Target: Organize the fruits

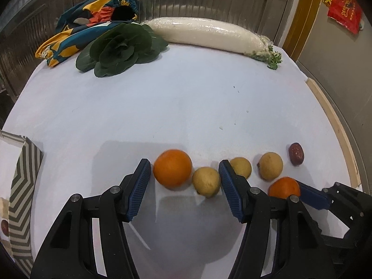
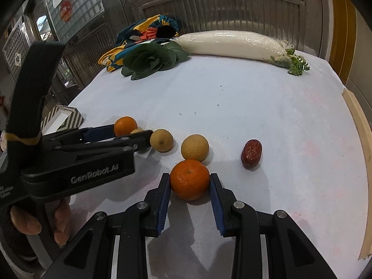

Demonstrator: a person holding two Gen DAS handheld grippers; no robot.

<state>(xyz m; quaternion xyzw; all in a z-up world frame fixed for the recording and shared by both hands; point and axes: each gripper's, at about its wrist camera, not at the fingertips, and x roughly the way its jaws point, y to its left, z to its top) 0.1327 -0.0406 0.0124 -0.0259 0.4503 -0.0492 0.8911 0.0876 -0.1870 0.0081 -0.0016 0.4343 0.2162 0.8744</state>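
On the white tablecloth lie two oranges, three yellow-brown round fruits and a red date [image 1: 296, 153]. My left gripper [image 1: 184, 171] is open, its jaws around an orange [image 1: 172, 168] and one yellow fruit [image 1: 206, 181]. Two more yellow fruits [image 1: 241, 167] [image 1: 270, 165] lie to the right. My right gripper [image 2: 190, 182] is shut on the second orange [image 2: 190, 178], pads touching both sides. That orange also shows in the left wrist view [image 1: 284, 187]. The date [image 2: 251, 153] lies right of the yellow fruits [image 2: 194, 147] [image 2: 161, 140].
A striped box [image 1: 23, 186] stands at the left edge, with a date inside. At the back lie a wrapped white radish [image 1: 207, 33], a leafy green [image 1: 123, 48] and a patterned cloth bag [image 1: 93, 21]. A wooden strip [image 1: 334, 127] borders the right edge.
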